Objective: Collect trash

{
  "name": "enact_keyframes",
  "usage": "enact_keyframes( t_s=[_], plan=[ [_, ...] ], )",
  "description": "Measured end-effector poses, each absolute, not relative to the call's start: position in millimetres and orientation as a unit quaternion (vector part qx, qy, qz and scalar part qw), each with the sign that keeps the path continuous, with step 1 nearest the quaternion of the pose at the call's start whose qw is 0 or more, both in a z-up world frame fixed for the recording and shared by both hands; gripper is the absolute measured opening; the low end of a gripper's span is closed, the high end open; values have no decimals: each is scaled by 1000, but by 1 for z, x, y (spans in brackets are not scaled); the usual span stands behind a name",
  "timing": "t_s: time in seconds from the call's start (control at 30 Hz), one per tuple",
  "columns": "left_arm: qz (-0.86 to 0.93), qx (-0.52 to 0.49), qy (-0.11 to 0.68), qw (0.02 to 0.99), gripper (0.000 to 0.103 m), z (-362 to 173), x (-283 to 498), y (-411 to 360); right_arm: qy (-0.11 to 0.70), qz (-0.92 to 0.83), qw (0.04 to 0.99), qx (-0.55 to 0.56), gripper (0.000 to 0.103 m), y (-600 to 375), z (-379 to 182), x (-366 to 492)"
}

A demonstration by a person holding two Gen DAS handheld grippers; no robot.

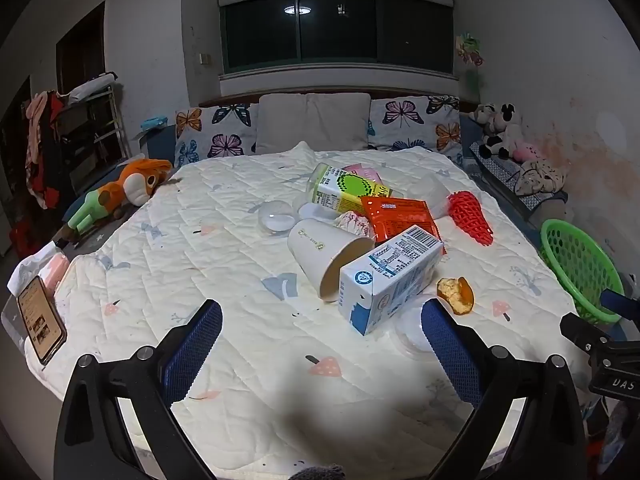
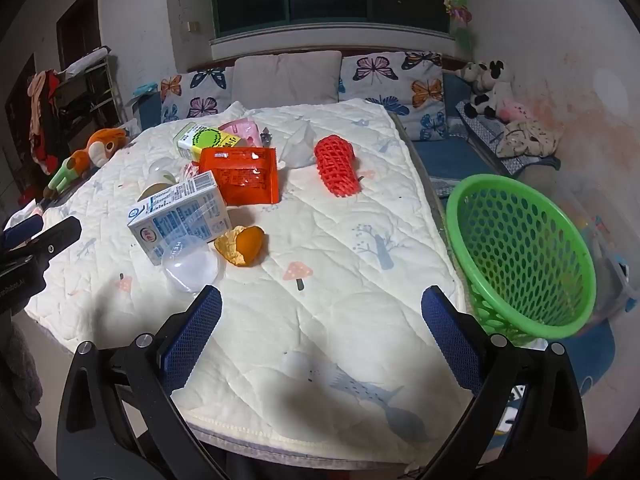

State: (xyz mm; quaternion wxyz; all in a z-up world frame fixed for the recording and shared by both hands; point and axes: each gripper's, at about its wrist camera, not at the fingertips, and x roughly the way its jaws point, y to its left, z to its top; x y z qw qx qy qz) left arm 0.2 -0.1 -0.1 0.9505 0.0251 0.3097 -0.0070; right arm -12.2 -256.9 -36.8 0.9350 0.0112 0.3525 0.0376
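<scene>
Hovering over the trash pile, nothing grabbed

Both the left gripper (image 1: 321, 354) and right gripper (image 2: 321, 340) hang released and empty. Trash clusters mid-bed: milk carton (image 2: 180, 216) leans on paper cup (image 1: 320, 256), orange peel (image 2: 240, 246) beside. Basket (image 2: 520, 252) tilts off the bed's edge; tosses could miss.

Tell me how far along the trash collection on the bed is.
Done: nothing; the green basket looks empty. In hand: nothing; the left gripper and right gripper are both open over the quilt. Left: the milk carton, orange peel, red wrapper, red foam net, paper cup and green-labelled carton.
</scene>
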Motion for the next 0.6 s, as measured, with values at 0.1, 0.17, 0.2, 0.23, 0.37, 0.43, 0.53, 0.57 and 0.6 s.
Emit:
enact_keyframes(
  t_s=[0.1,0.17,0.2,0.23,0.37,0.43,0.53,0.57,0.6],
  plan=[
    [-8,24,306,952,97,0,0,0,354,38,935,13,99,-257,-37,-12],
    [-9,24,307,952,97,0,0,0,354,39,934,13,99,-257,-37,-12],
    [-8,25,306,952,97,0,0,0,354,39,934,14,99,-258,-37,-12],
    [-8,25,306,952,97,0,0,0,353,37,935,11,99,-257,-37,-12],
    [-8,24,306,952,97,0,0,0,354,38,935,11,98,-257,-37,-12],
    [-9,23,306,952,97,1,0,0,354,38,934,11,98,-257,-37,-12],
    [-10,24,306,952,97,1,0,0,354,37,935,10,98,-256,-37,-12],
    [-10,25,306,952,97,1,-1,-4,354,37,934,9,98,-256,-37,-11],
    [-10,25,306,952,97,1,-1,-4,354,37,934,10,98,-257,-37,-11]
  ],
)
